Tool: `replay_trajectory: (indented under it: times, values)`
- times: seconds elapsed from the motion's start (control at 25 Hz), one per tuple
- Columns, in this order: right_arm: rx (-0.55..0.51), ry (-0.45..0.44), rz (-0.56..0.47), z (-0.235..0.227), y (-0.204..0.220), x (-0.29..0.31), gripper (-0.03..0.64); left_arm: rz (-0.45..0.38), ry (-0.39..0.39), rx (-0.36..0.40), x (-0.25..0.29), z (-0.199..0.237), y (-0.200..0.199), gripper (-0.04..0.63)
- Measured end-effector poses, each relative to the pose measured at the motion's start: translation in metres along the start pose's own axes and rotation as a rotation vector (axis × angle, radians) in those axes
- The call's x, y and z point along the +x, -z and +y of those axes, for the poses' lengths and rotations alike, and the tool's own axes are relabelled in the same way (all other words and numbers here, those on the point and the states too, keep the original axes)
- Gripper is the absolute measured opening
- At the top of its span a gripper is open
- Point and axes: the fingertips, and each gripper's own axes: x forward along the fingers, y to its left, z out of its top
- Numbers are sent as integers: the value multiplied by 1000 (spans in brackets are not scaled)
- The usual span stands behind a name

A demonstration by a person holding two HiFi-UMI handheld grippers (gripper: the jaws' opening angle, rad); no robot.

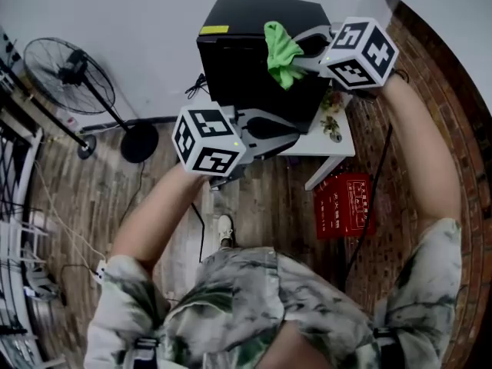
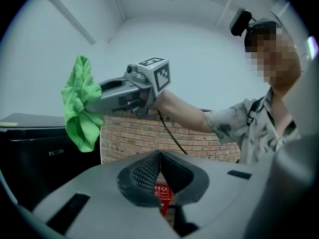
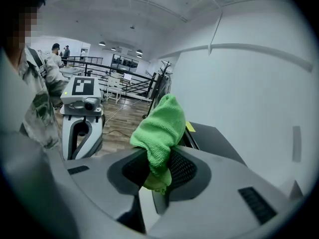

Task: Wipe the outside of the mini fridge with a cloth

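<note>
Right gripper: we hold the right gripper (image 3: 159, 156) with its jaws pinched on a bunched green cloth (image 3: 159, 128); most of the cloth stands up out of them, and a small end pokes out below.
Cloth: in the head view the cloth (image 1: 281, 51) hangs over the right edge of the mini fridge (image 1: 246, 44), near its top; we cannot tell whether it touches.
Left gripper: the left gripper (image 2: 159, 156) has its jaws closed tip to tip with nothing between them; we hold it low in front of the fridge (image 1: 298, 129), well apart from the cloth.
Mini fridge: black, upright, on a small white table (image 1: 338, 141) whose right edge stands near the brick wall (image 1: 430, 91).
Floor: a red crate (image 1: 344, 204) sits by the table's front right corner; a standing fan (image 1: 69, 75) is off to the left.
</note>
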Motion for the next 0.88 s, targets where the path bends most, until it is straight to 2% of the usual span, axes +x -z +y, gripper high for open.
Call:
replay_trajectory:
  times: [0.4,0.64,0.88]
  values:
    - [16,39,37,-117,-40,93,107,24,135,24,-24,94,-9,26]
    - [-16,-9,60,-139,-69,166,107,30,182,29,-37,134,-4,26]
    - [-41,-72,115,-151,-61,223,107,25,202,3,-27,168,3,26]
